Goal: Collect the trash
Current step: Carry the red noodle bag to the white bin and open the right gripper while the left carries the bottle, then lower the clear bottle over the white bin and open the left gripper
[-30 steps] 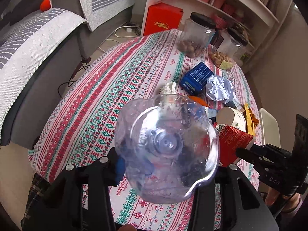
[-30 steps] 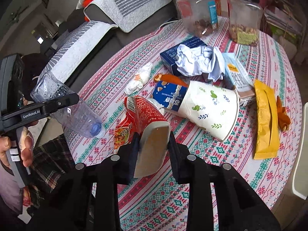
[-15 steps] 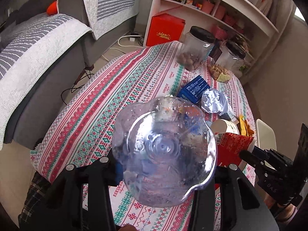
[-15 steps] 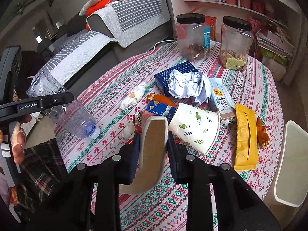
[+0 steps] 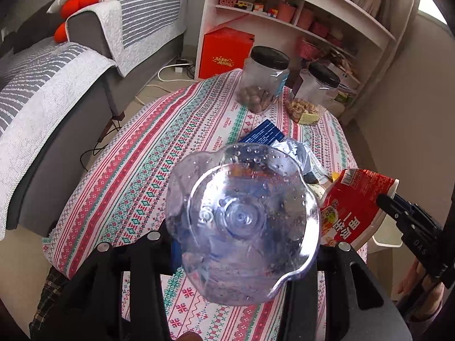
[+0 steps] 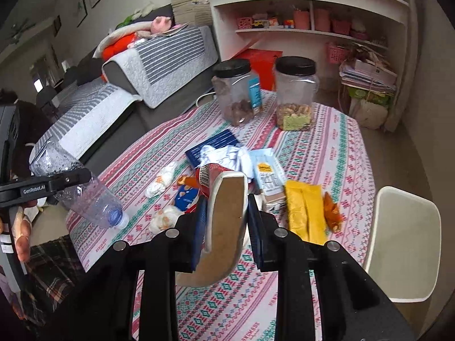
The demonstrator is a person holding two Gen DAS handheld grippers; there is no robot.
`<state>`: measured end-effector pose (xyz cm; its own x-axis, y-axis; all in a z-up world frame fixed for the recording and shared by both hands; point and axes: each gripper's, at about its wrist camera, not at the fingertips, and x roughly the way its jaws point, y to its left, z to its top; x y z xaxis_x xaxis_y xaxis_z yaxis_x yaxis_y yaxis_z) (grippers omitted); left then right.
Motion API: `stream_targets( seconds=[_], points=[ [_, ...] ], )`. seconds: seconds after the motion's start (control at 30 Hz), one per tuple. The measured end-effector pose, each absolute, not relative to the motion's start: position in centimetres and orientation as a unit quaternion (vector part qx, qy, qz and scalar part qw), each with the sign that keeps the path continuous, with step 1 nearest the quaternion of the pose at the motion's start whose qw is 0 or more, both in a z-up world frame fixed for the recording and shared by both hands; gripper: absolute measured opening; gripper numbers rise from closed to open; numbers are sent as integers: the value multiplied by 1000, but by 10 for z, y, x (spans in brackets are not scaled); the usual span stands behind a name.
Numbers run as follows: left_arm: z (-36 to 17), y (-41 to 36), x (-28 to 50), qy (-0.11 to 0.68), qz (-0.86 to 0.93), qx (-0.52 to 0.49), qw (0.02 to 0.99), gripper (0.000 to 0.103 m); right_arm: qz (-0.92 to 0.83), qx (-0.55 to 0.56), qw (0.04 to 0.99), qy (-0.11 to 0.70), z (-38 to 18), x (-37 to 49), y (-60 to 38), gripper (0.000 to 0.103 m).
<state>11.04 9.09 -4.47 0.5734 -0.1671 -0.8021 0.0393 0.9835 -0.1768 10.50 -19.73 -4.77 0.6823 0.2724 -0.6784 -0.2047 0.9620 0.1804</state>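
Lifts the squashed red cup off the tablecloth, up from beside the patterned paper cup; raises the clear bottle too.

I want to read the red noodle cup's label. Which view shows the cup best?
The left wrist view: the red noodle cup shows its printed side. The right wrist view gives mostly its squashed base between the right gripper fingers.

Black gripper frame, silver screws (white "GenRobot.AI" lettering), plaid trousers.
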Motion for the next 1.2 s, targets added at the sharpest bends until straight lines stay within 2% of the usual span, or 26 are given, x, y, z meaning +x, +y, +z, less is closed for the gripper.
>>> stream_targets(
  seconds=[0.33,0.53,0.57,0.6,0.67,0.7,0.8,1.1,1.13,1.2],
  points=[
    [-22,2,133,444,-125,-35,887,43,-76,64,938,331,-27,92,-323,26],
    [-12,-73,143,440,-181,-22,879,43,-191,90,900,380,-45,92,-388,33],
    [-10,-87,143,438,-192,-21,878,43,-209,103,897,377,-44,88,-398,43],
    [-9,-103,144,436,-203,-18,876,43,-224,114,895,367,-41,84,-406,60],
    [-9,-130,146,435,-220,-14,873,43,-257,134,895,340,-32,70,-421,79],
    [-9,-147,148,436,-231,-14,870,43,-270,144,894,327,-28,63,-428,83],
    [-13,-186,150,446,-258,-16,857,43,-299,181,888,299,-21,45,-449,90],
    [-31,-296,157,469,-302,2,830,44,-317,252,880,249,-17,3,-489,92],
    [-33,-307,160,473,-304,4,827,45,-323,256,878,242,-16,-1,-491,92],
    [-34,-323,162,473,-302,9,828,64,-332,263,876,232,-14,-6,-497,92]
  ],
)
